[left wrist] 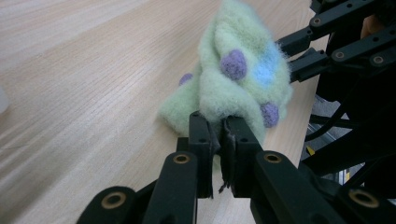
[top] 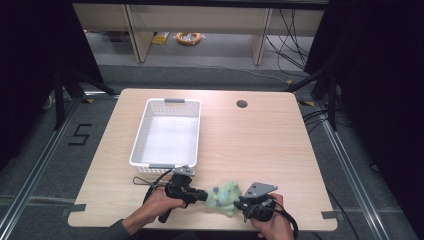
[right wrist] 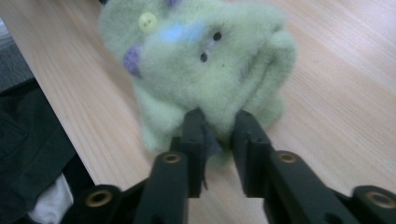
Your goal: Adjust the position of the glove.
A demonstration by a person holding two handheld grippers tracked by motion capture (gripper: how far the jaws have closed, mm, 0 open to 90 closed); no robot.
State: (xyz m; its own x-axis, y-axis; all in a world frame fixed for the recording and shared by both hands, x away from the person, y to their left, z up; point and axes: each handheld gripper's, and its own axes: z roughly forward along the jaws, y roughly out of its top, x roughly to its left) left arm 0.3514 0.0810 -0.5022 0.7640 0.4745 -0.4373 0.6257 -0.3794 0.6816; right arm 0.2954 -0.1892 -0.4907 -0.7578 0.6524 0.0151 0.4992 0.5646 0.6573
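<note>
A fuzzy pale green plush toy point(top: 224, 196) with purple spots lies at the table's front edge between my two grippers. My left gripper point(top: 204, 195) reaches in from the left, and its jaws are shut on a fold of the plush toy point(left wrist: 238, 84) at the left gripper's tips point(left wrist: 217, 123). From the right, my right gripper point(top: 239, 202) pinches the lower edge of the plush toy point(right wrist: 205, 70), with green fleece squeezed between the right gripper's tips point(right wrist: 219, 121). The toy's face, with a yellow button, points at the right gripper's camera.
A white plastic basket point(top: 172, 102) stands on the wooden table point(top: 260, 145) behind the left hand, close to it. A round cable hole point(top: 242, 104) sits near the far edge. The table's front edge runs just under both hands.
</note>
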